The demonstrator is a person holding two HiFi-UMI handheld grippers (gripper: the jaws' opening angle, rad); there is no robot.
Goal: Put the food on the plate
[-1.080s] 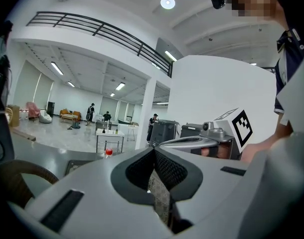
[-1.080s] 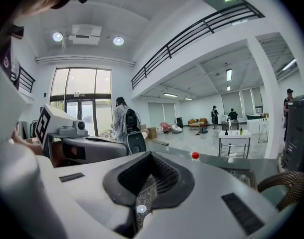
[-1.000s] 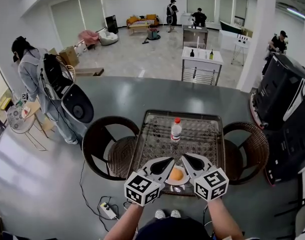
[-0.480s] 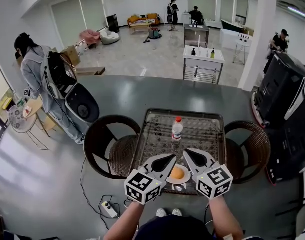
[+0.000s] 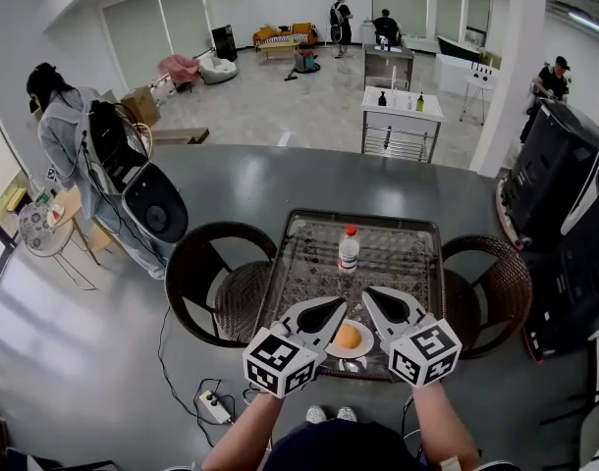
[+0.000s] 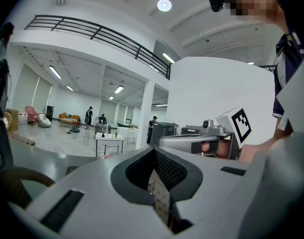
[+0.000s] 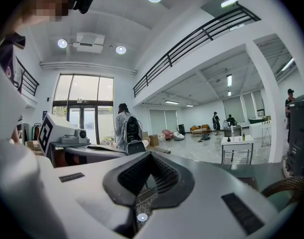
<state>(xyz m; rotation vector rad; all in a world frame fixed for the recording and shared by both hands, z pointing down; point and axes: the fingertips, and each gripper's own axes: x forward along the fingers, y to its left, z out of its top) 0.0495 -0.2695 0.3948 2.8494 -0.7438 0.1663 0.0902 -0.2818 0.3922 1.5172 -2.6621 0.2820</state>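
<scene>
An orange, round piece of food lies on a small white plate near the front edge of the glass-topped table. My left gripper hovers just left of the plate, jaws shut and empty. My right gripper hovers just right of it, also shut with nothing held. Both point away from me over the table. In the left gripper view the shut gripper looks across at the right gripper. In the right gripper view the shut gripper faces the left gripper.
A clear bottle with a red cap stands mid-table behind the plate. Two dark wicker chairs flank the table. A power strip lies on the floor at the left. A person with a backpack stands far left.
Both grippers have drifted slightly, the right one a little rightward. The plate, food and bottle stay where they were.
</scene>
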